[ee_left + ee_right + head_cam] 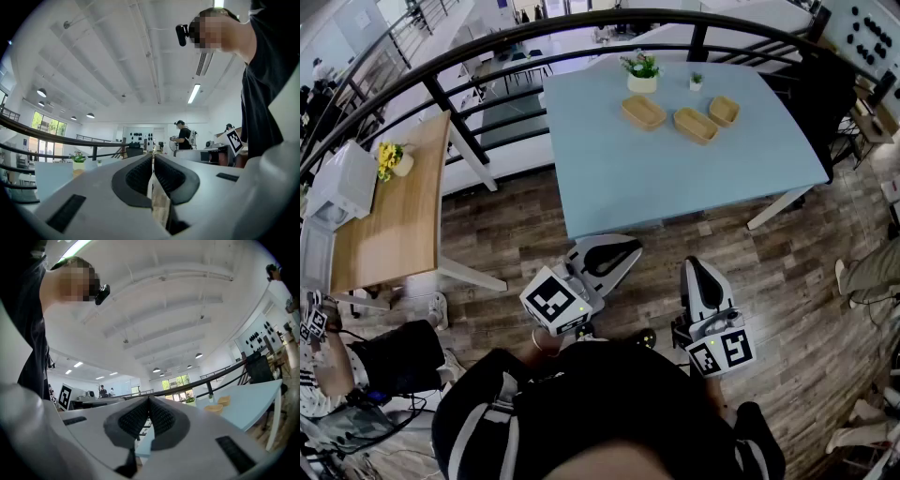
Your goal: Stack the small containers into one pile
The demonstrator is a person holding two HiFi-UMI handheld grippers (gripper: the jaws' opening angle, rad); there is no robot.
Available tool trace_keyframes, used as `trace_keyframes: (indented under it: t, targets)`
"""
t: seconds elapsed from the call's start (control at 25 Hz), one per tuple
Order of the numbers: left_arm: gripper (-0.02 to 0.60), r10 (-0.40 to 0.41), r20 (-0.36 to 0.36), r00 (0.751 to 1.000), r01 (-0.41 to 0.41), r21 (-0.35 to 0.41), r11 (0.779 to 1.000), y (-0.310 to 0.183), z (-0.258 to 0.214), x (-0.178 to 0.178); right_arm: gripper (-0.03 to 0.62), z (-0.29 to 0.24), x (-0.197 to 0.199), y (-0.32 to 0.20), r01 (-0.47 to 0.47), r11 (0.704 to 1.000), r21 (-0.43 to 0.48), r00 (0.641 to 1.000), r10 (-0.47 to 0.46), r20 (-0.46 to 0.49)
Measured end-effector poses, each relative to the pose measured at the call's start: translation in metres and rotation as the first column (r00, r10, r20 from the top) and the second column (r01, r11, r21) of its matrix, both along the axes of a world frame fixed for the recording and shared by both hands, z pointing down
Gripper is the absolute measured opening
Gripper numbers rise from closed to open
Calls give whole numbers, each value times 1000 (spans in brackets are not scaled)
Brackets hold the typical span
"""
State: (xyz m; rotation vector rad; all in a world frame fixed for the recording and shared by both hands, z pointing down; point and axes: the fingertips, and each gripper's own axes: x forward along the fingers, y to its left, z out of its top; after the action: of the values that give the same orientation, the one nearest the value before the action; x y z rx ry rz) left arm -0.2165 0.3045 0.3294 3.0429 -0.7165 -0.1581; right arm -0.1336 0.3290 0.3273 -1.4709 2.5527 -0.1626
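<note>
Nearest the head camera is the person's dark-clad torso, and just ahead of it both tools are held level over the wooden floor (516,234). The left gripper (622,251) is clenched on nothing, its ribbed pads pressed together in its own view (153,161). The right gripper (697,268) is likewise closed and empty, its tips meeting (149,404). Beyond them stands the blue table (675,183), its near half bare. The three small containers (696,125), shallow tan trays, lie apart from one another in a loose row towards its far edge, none yet stacked; the right gripper view shows two of them low on the tabletop (213,408). Just behind them sit a flower pot (641,77) and a small pot (696,82), with the dark railing (581,23) past the table. The task looks unstarted. The trays lie across the table, so a long reach seems needed, and a sweeping arm could knock the pots over. Jaws left closed on arrival would shove a light tray away rather than grip its rim, and a tilted tray might not nest.
</note>
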Motion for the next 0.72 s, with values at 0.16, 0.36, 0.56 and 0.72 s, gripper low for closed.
trace_keyframes:
  t: [0.16,0.36,0.56,0.72]
  targets:
    - [21,1,7,1000,-1,-5,1000,2,-2,3,0,1,2,3,3,1000,-4,1000,-3,1]
    - [21,7,14,1000,-6,-13,1000,5,1,12,0,5,11,8,-5,1000,-11,1000,5,14]
    - [21,22,31,999,-22,-15,1000,7,4,28,0,7,27,10,-22,1000,-21,999,22,37]
    - [21,35,34,999,-34,-23,999,9,4,44,0,10,45,11,-38,999,-24,997,39,68]
